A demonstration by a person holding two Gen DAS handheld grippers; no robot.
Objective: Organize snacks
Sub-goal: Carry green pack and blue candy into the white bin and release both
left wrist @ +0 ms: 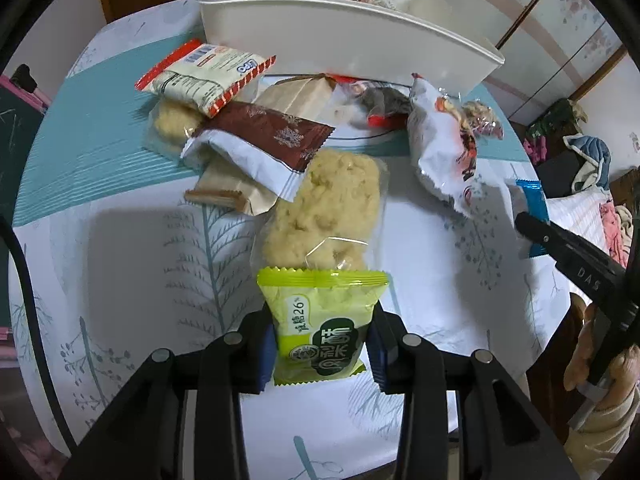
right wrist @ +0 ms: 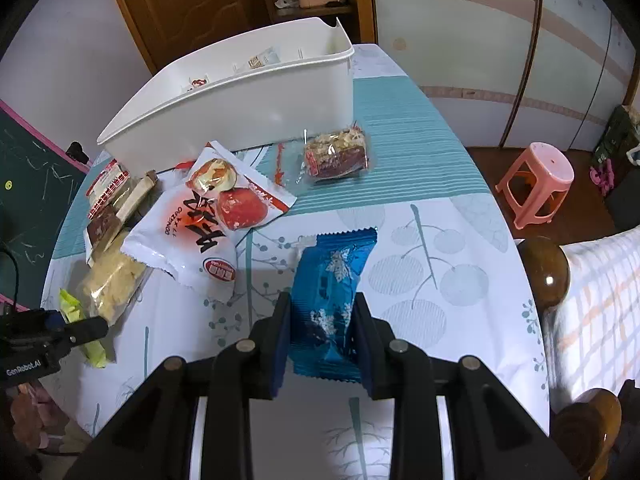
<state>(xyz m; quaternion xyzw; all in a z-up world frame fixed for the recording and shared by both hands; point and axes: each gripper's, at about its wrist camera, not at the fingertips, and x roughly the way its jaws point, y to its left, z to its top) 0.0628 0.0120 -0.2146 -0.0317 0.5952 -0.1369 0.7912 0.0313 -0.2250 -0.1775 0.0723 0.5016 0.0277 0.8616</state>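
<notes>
The left gripper (left wrist: 322, 346) was clamped on a lime-green snack packet (left wrist: 320, 320), its blue pads pressing both sides of the wrapper, which was held just above the tablecloth (left wrist: 132, 240) at the near edge. The right gripper (right wrist: 320, 340) was likewise pinching a blue foil packet (right wrist: 330, 296) between its pads (the wrapper visibly creased at the grip), raised over the near-right part of the table.

The white storage bin (left wrist: 340, 52) stood at the far side of the table, with a few small wrapped items inside it; what they were could not be made out. The remaining snacks lay in a loose heap between the bin and the grippers:
- a clear bag of pale crumbly cake (left wrist: 324, 212), directly beyond the green packet;
- a brown-and-white sachet (left wrist: 260, 148), overlapping that bag's far-left end;
- a red-edged cracker pack (left wrist: 204, 76), on top of the heap at the far left;
- a white packet printed with red fruit (right wrist: 208, 216), to the right of the heap;
- a clear-wrapped nut and date bar (right wrist: 336, 152), lying apart on the teal stripe, just beside the bin's right end.

A pink plastic stool (right wrist: 536, 184) stood on the floor to the right of the table.
</notes>
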